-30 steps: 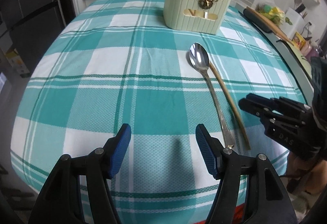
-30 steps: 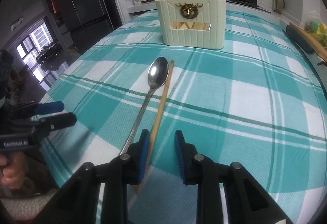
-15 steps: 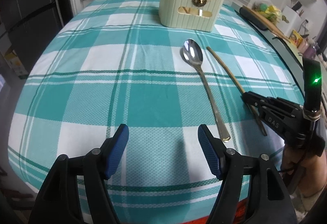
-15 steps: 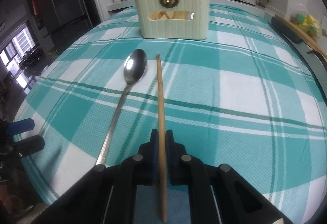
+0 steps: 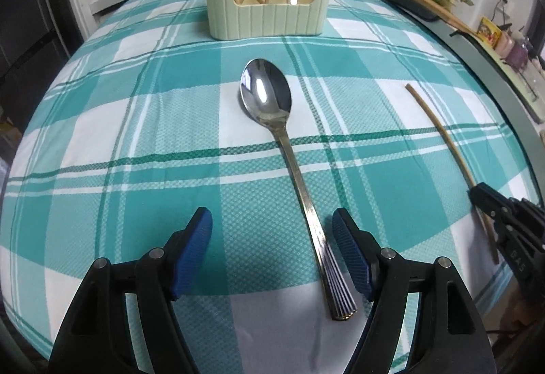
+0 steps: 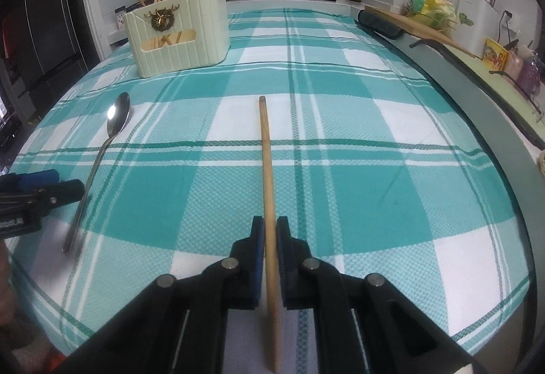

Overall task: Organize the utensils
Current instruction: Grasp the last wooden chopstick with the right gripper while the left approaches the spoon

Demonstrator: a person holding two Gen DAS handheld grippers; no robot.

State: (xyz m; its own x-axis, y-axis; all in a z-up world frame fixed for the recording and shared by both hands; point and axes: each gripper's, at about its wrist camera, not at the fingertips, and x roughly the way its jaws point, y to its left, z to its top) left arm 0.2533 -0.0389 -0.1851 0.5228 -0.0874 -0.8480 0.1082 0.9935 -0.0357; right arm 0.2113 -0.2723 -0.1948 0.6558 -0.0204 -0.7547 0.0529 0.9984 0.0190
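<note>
Pinching the chopstick (image 6: 267,169) near its back end in the right gripper (image 6: 269,237), well apart from the holder (image 6: 180,36); risking pivoting. Straddling the spoon (image 5: 293,169) on the cloth (image 5: 136,135), left gripper (image 5: 272,230) spread wide.

The left black plastic two-finger gripper (image 5: 271,230) carries ribbed blue pads (image 5: 351,254) and round silver pivot screws. The right black plastic gripper (image 6: 269,239) matches it, with white "DAS" lettering on its side.
</note>
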